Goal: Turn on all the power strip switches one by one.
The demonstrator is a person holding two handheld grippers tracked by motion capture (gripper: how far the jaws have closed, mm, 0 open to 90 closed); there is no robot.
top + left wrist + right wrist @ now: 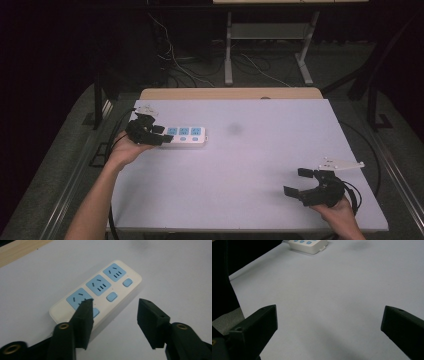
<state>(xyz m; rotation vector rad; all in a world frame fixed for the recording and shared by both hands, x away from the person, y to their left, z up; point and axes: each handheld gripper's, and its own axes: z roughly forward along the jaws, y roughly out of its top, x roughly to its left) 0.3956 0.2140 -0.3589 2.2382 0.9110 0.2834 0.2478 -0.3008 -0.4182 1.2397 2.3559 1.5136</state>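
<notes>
A white power strip (186, 135) with three blue sockets and blue buttons lies flat on the left part of the white table (250, 160). My left gripper (161, 135) is at the strip's left end, open. In the left gripper view, one jaw overlaps the near socket of the power strip (100, 290) and the other hangs over bare table beside it; the left gripper (115, 302) grips nothing. My right gripper (296, 182) is wide open near the table's front right, holding nothing. Its own view has the right gripper (329, 308) over bare table, with the power strip (308, 245) far off.
A faint dark smudge (234, 129) marks the table behind the middle. A wooden strip (230, 93) runs along the far edge. Beyond it, cables (175, 60) and a desk frame (228, 50) are on the floor. Black cables trail off both table sides.
</notes>
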